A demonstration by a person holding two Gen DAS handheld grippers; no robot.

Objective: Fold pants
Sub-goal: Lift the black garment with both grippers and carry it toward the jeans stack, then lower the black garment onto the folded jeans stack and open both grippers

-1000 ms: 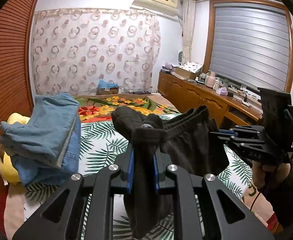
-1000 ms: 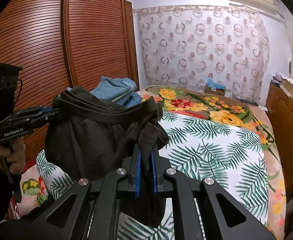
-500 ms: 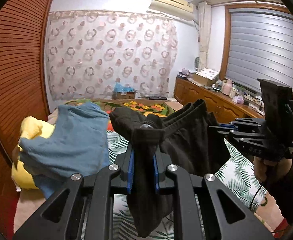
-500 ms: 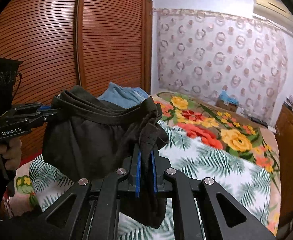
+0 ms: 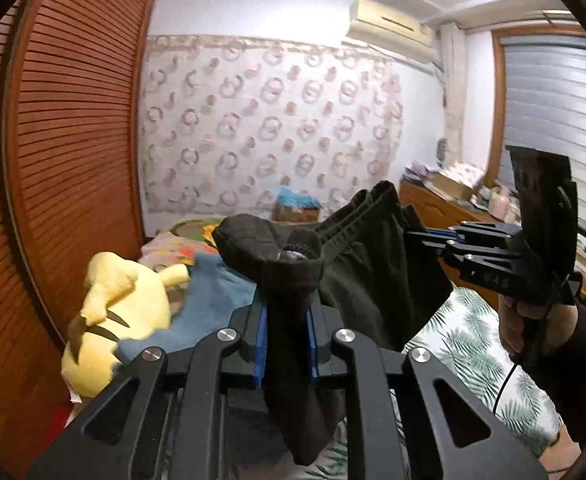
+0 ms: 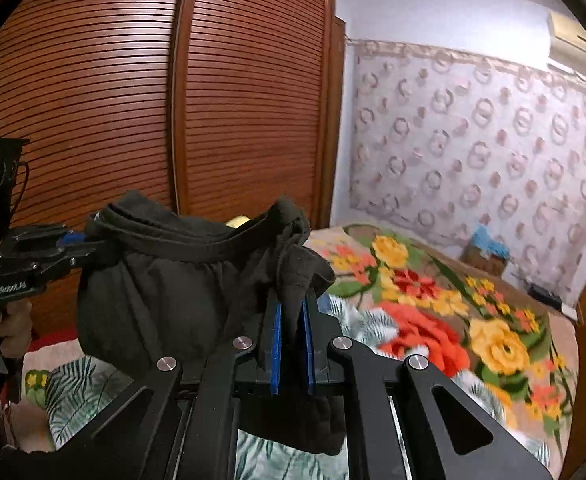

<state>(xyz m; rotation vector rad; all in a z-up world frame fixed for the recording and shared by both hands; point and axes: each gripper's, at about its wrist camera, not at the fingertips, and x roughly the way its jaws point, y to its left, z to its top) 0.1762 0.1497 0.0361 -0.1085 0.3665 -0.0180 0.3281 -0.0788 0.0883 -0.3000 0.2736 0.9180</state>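
Note:
Folded black pants (image 5: 373,280) hang in the air between both grippers above the bed. My left gripper (image 5: 287,304) is shut on one bunched end of the cloth, which droops below its blue pads. In the right wrist view, my right gripper (image 6: 291,312) is shut on the other end of the black pants (image 6: 165,292). The right gripper (image 5: 433,236) shows at the right of the left wrist view, the left gripper (image 6: 81,240) at the left of the right wrist view. A hand holds each tool.
A stack of blue jeans (image 5: 213,300) and a yellow plush toy (image 5: 121,316) lie on the bed's left side by the slatted wardrobe (image 6: 133,100). The leaf-and-flower bedspread (image 6: 433,320) stretches right. A wooden dresser (image 5: 445,204) with clutter stands under the shuttered window.
Both grippers have swung left toward the wardrobe side and risen a little, carrying the pants. The plush and jeans now sit close below the left gripper.

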